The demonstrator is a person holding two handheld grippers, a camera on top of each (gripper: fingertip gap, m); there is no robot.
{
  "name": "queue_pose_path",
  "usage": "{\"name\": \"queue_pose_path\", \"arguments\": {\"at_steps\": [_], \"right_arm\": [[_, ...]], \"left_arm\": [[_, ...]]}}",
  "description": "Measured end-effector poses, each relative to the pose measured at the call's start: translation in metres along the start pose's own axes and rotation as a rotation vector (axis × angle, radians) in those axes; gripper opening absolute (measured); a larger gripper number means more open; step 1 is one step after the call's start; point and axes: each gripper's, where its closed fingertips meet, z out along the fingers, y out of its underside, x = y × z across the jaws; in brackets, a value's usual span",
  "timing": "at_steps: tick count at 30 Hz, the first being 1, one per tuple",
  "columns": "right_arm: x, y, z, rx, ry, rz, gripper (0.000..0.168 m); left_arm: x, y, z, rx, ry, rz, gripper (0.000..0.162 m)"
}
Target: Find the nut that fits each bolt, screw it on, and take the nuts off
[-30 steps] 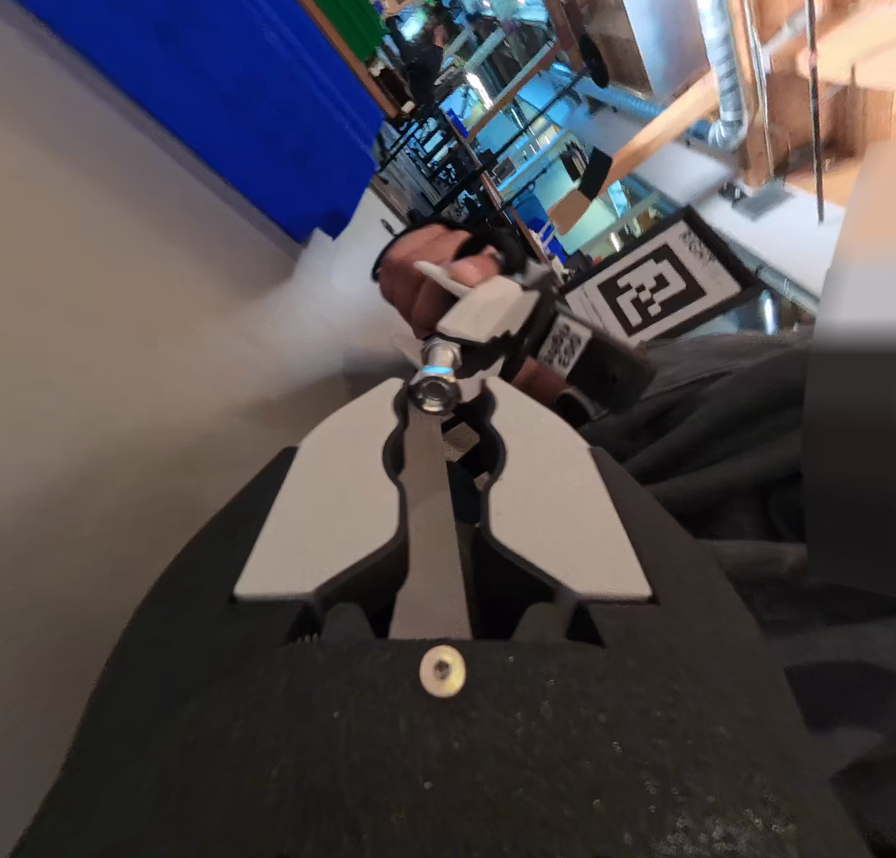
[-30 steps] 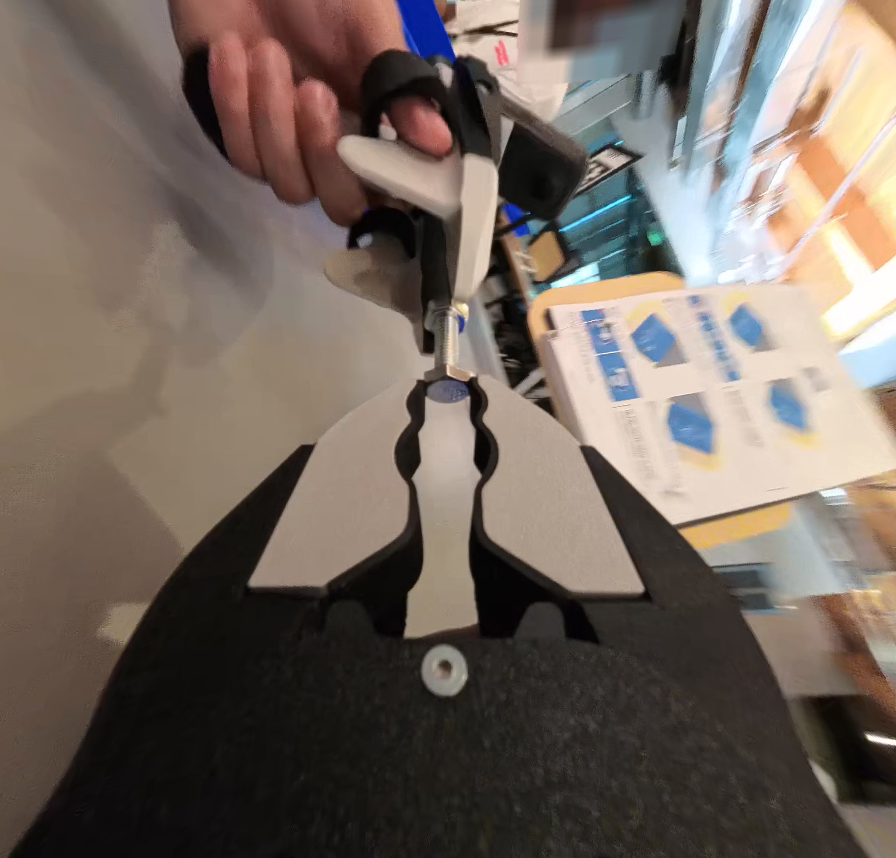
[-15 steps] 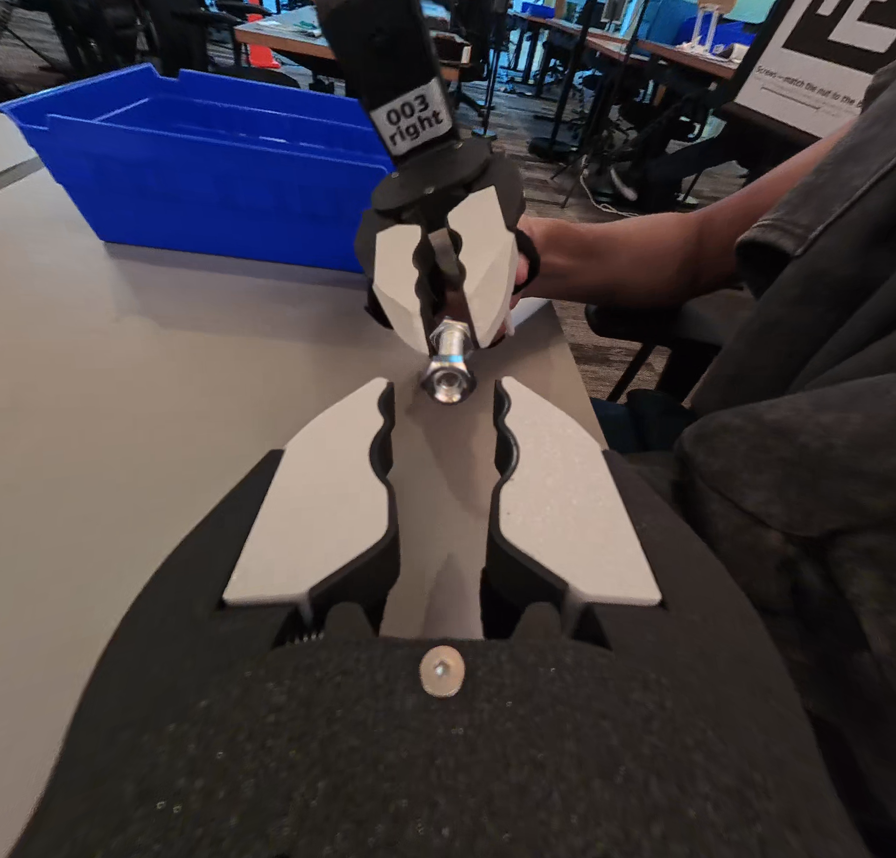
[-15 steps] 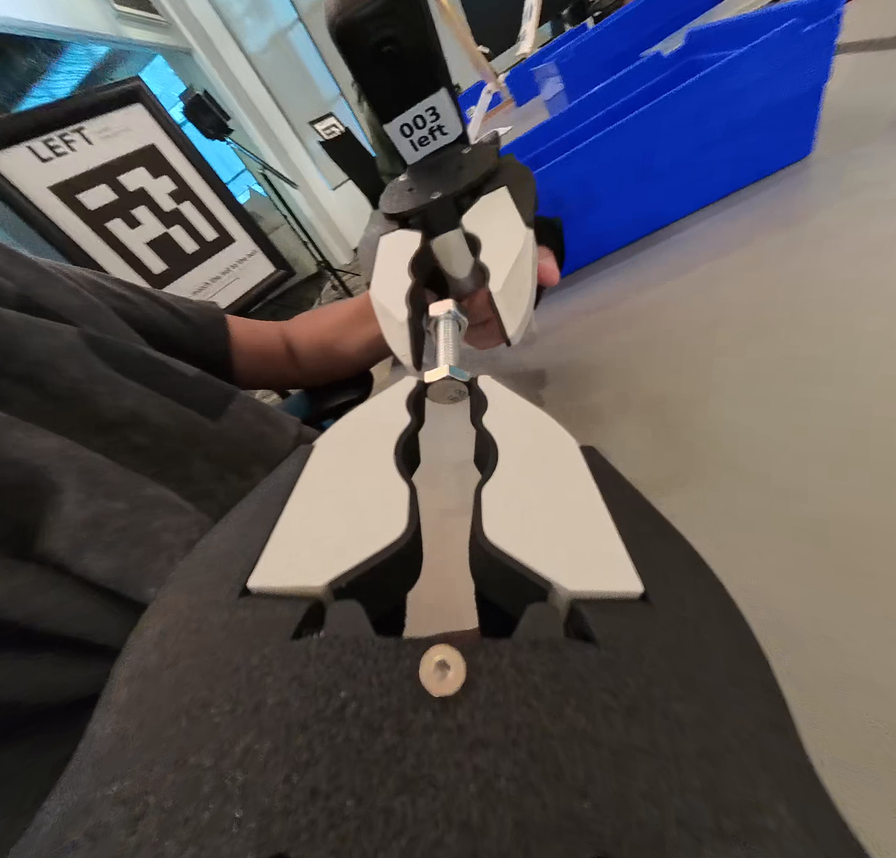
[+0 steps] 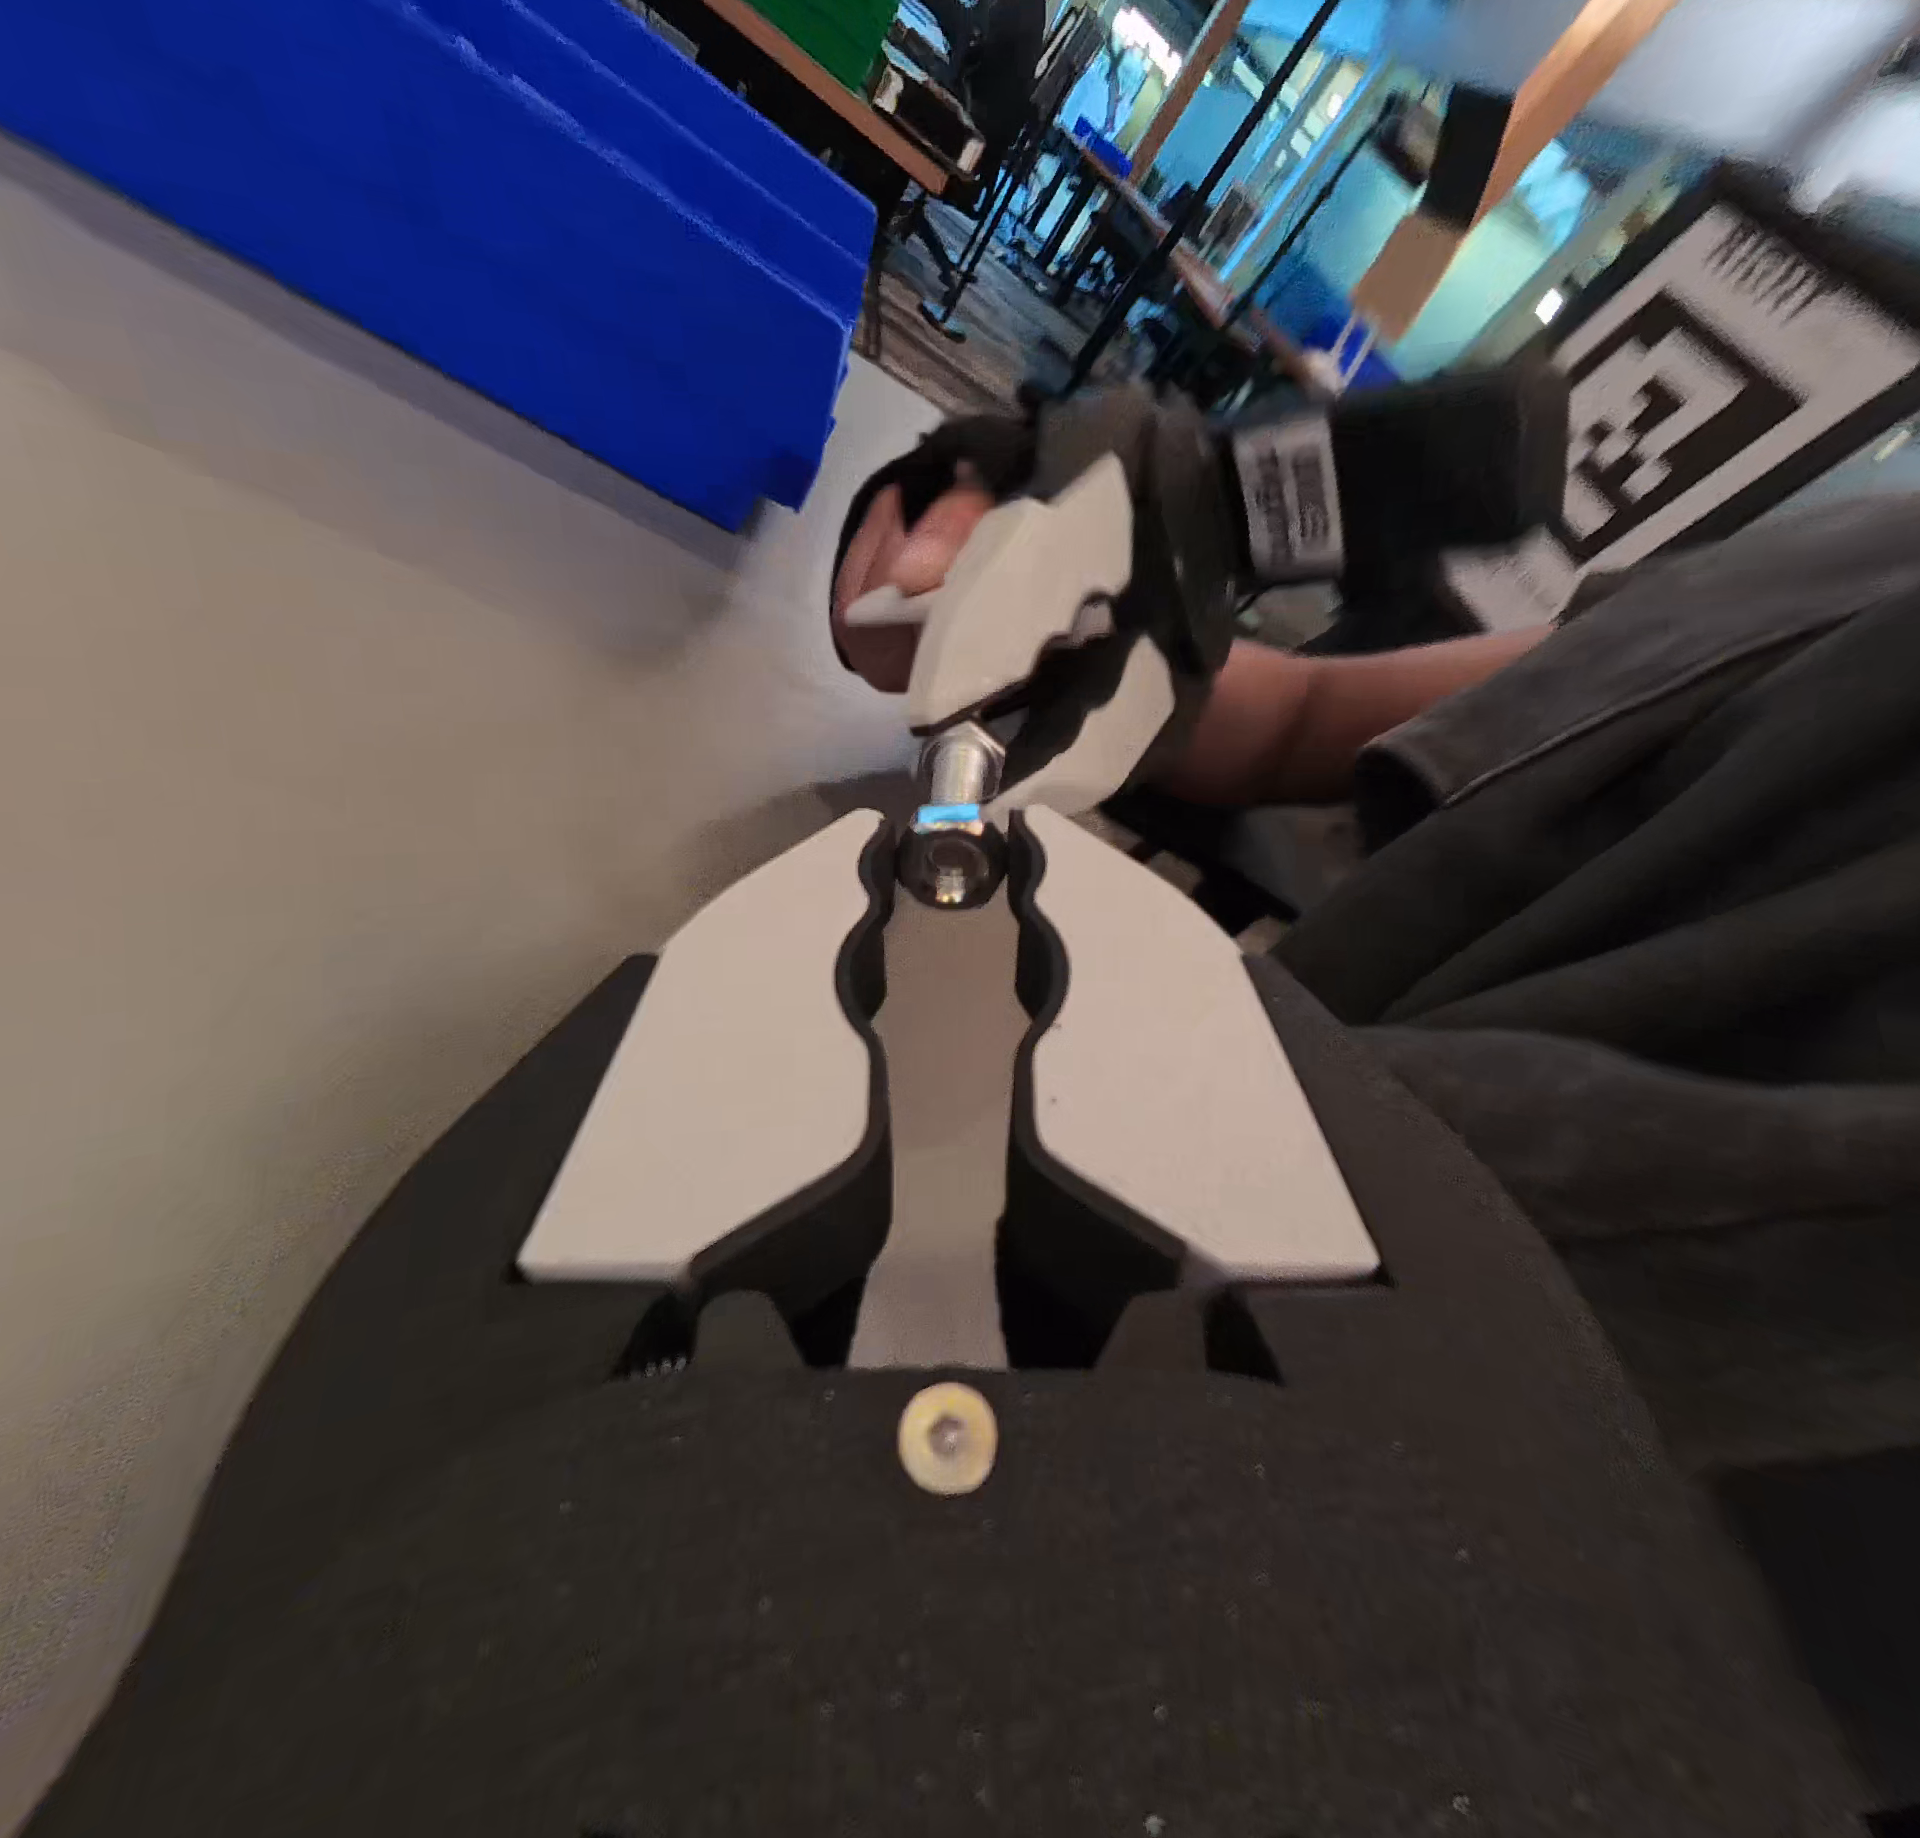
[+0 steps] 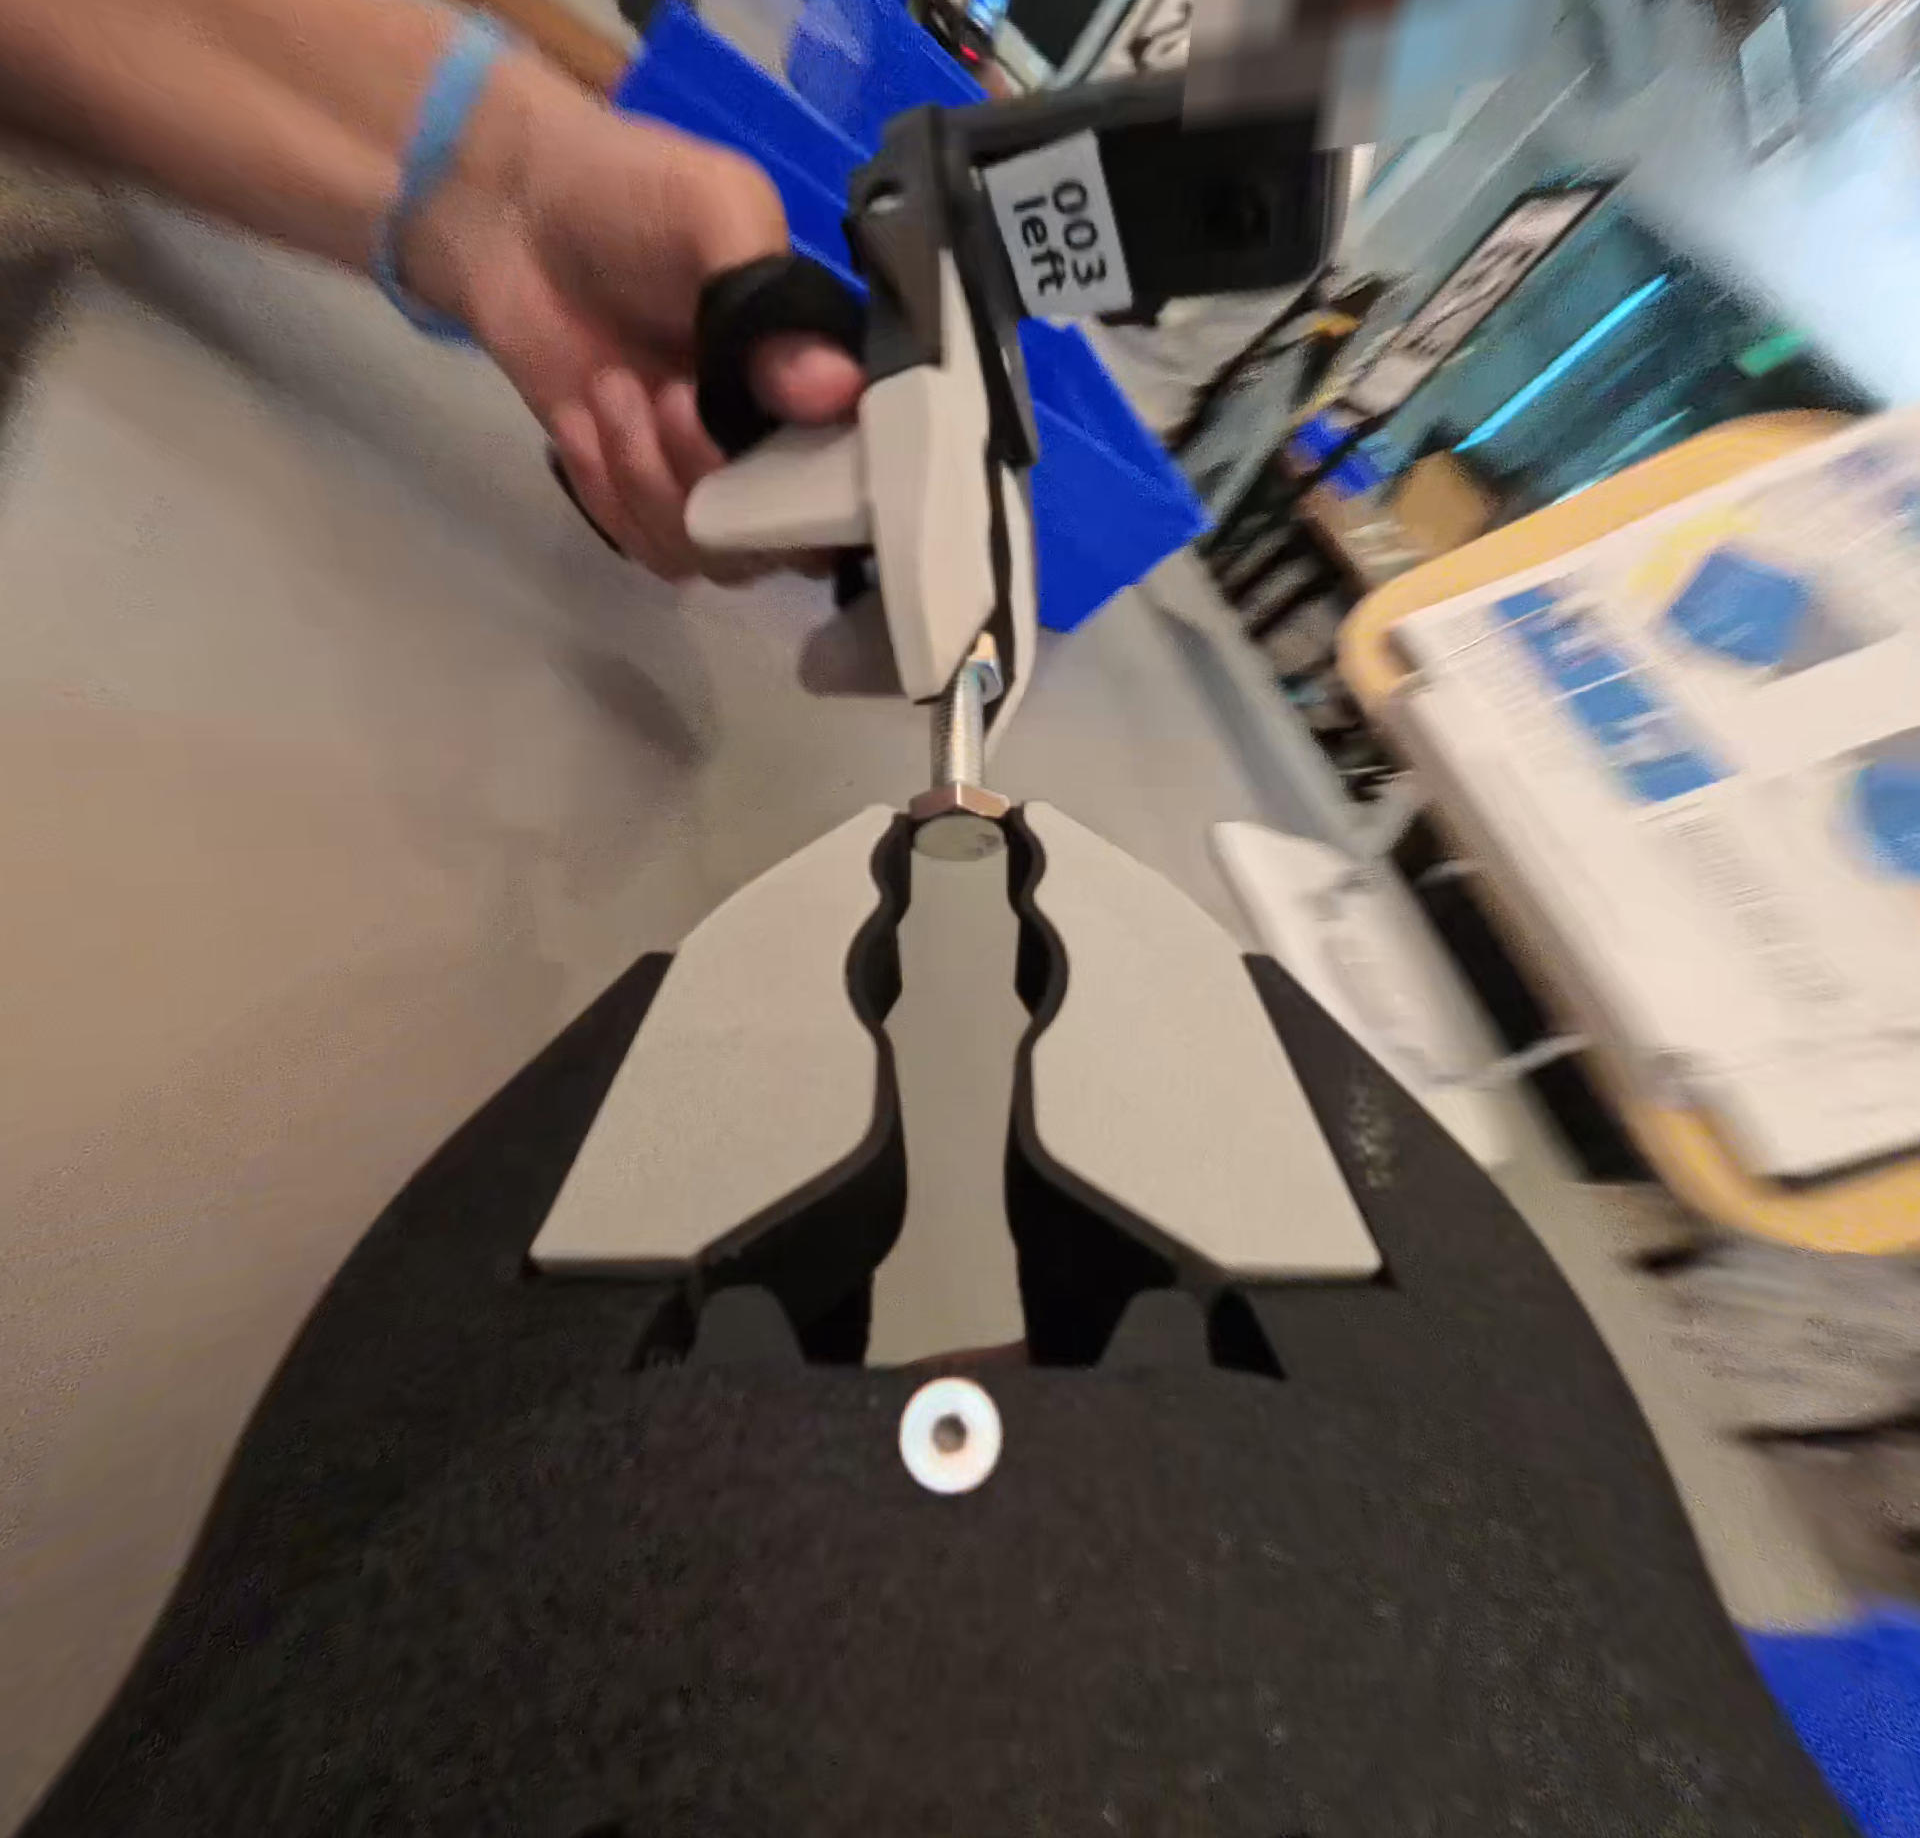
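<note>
Near the middle of both views, the left gripper [image 5: 951, 832] pinched the nut [image 5: 948, 858] and the right gripper [image 6: 956, 817] pinched the bolt [image 6: 958, 739] head, tips facing, probably so one could twist against the other.

Blue bin [image 5: 436, 188] walls the table's [image 5: 260, 801] far edge; nearer surface bare.

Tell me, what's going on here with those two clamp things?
A person holds a hand-held gripper in each hand, above a grey table. The right gripper is shut on the head of a bolt. The left gripper is shut on the nut at the bolt's other end. So the two tools face each other, joined by the bolt, apparently for turning the nut on its thread. A blue bin sits behind.
</note>
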Motion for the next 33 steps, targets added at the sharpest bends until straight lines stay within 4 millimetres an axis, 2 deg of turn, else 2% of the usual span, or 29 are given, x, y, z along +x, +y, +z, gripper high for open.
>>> {"name": "queue_pose_path", "arguments": {"at_steps": [5, 7, 10, 13, 15, 18, 21, 22, 25, 27, 30, 33], "right_arm": [[0.006, -0.003, -0.005, -0.109, 0.308, -0.623, 0.017], [0.004, -0.002, -0.006, -0.119, 0.336, -0.705, 0.017], [0.006, 0.004, -0.004, -0.109, 0.256, -0.513, 0.018], [0.005, 0.011, -0.003, -0.093, 0.087, -0.190, 0.018], [0.004, 0.010, -0.003, -0.043, -0.010, 0.031, 0.018], [-0.001, 0.013, 0.000, -0.019, -0.230, 0.456, 0.018], [-0.004, 0.002, -0.002, 0.076, -0.438, 0.853, 0.018], [-0.003, -0.001, -0.004, 0.111, -0.485, 0.936, 0.018], [-0.004, -0.008, -0.008, 0.165, -0.571, 1.028, 0.018], [-0.009, -0.011, -0.009, 0.161, -0.601, 1.028, 0.018], [-0.011, -0.013, -0.009, 0.164, -0.610, 1.021, 0.018], [-0.019, -0.003, -0.004, 0.076, -0.556, 0.909, 0.018]], "left_arm": [[0.003, -0.003, 0.003, 0.042, 0.130, -0.316, 0.020], [0.003, -0.002, 0.003, 0.056, 0.172, -0.369, 0.020], [-0.001, -0.003, 0.004, 0.058, 0.165, -0.299, 0.021], [-0.002, -0.010, -0.004, 0.079, 0.088, -0.102, 0.058], [-0.009, -0.008, -0.008, 0.059, -0.046, 0.089, 0.065], [-0.013, 0.003, -0.008, -0.030, -0.173, 0.307, 0.062], [-0.014, 0.005, -0.005, -0.044, -0.240, 0.450, 0.054], [-0.012, 0.007, -0.003, -0.055, -0.240, 0.490, 0.053], [-0.004, 0.012, 0.001, -0.071, -0.218, 0.553, 0.046], [0.001, 0.010, 0.000, -0.046, -0.200, 0.580, 0.019], [0.006, 0.006, -0.002, -0.005, -0.169, 0.575, 0.018], [0.001, 0.009, 0.000, -0.011, -0.158, 0.515, 0.018]]}}
